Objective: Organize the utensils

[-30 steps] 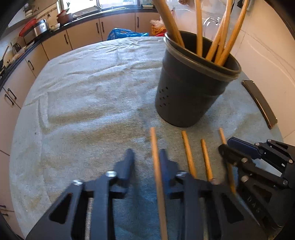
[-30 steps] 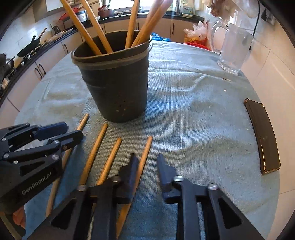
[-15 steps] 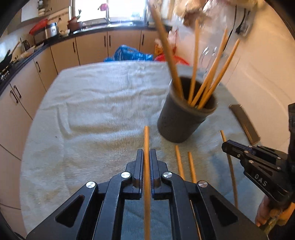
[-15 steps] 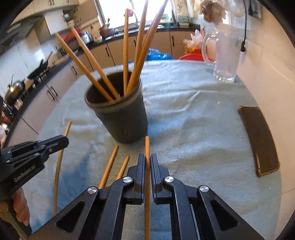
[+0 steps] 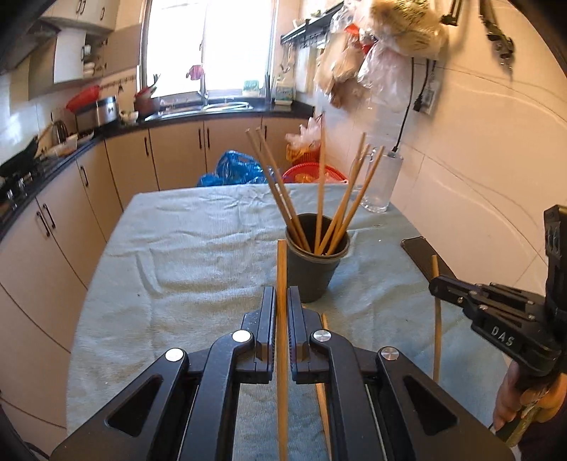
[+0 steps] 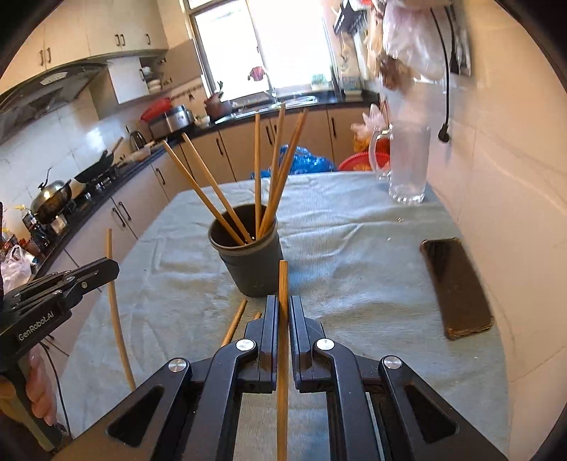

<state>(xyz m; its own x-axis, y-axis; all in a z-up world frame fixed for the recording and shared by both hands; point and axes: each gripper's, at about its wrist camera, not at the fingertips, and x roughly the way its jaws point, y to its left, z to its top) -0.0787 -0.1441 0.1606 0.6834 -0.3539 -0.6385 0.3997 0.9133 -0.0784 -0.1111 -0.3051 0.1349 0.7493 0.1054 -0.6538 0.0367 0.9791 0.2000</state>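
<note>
Wooden stick, left [image 5: 281, 269]: left gripper [image 5: 281, 308] is squeezing it; tip is pointing away toward the cup [image 5: 313, 273].
Wooden stick, right [image 6: 282, 283]: right gripper [image 6: 282, 315] is squeezing it, pointing likewise.

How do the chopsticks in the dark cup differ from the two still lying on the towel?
The chopsticks in the cup stand steeply, fanned against the dark cup rim; the chopsticks on the towel lie flat, largely hidden behind the right gripper. Both sets are plain light wood.

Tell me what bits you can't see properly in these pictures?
- Left wrist view: two chopsticks on the towel, mostly hidden behind the left gripper.
- Both views: bottom of each held chopstick, cut off by the lower edge.
- Right wrist view: hanging bags, blurred and cut off at the top.
</note>
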